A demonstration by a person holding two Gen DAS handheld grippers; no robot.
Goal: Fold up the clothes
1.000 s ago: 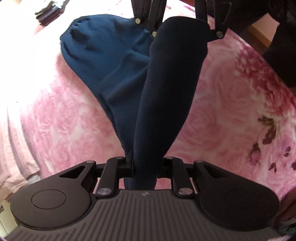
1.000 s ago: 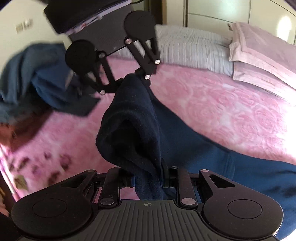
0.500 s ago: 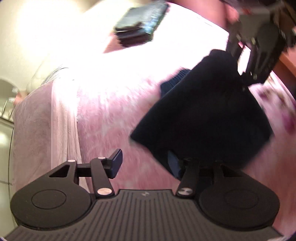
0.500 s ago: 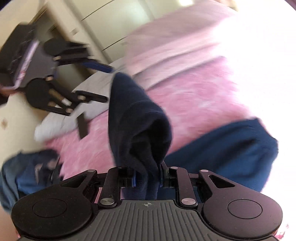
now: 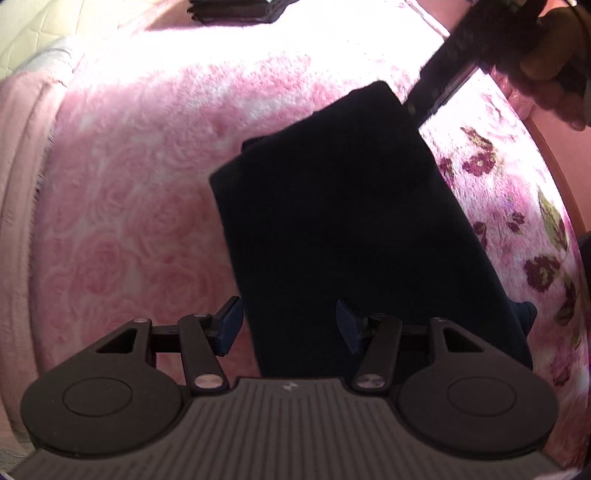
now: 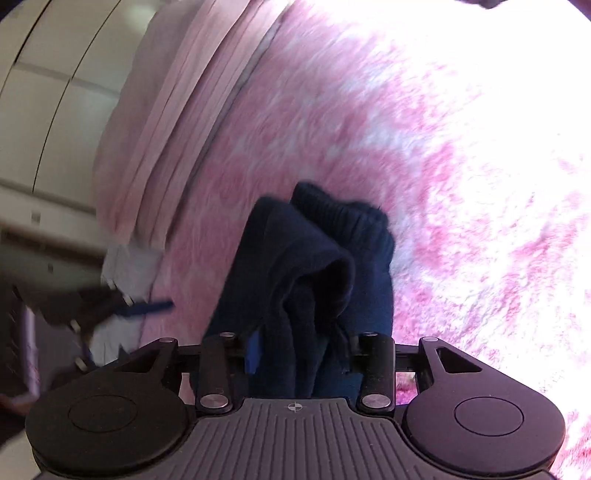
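Left to right across the bed: a pale pink pillow (image 5: 22, 155) lines the left edge; beside it the pink rose-patterned blanket (image 5: 140, 192) runs wide and bright under strong light; a dark folded stack (image 5: 236, 9) sits at the far top edge, detail too dim to read.

Left gripper (image 5: 290, 325): jaws spread apart, blue pads clear of the cloth; the left pad stands over bare blanket, the right pad hangs over the dark navy garment (image 5: 351, 229) without pinching it; nothing gripped.

The garment lies folded on the blanket, a rough rectangle running from the left gripper's base up to the far right corner; its upper corner meets the dark body of the other tool; a hand (image 5: 546, 62) holds that tool at the top right; purple flower print on the blanket at the right border.

Right gripper (image 6: 303, 354): jaws opening; a bunched fold of the navy garment (image 6: 314, 266), ribbed cuff uppermost, sits between them; whether the pads press it I cannot tell, the cloth hides the right pad; pale pink pillows (image 6: 166, 122) and a cupboard front (image 6: 55, 92) lie to the left; the other gripper (image 6: 122, 310) shows blurred at lower left.
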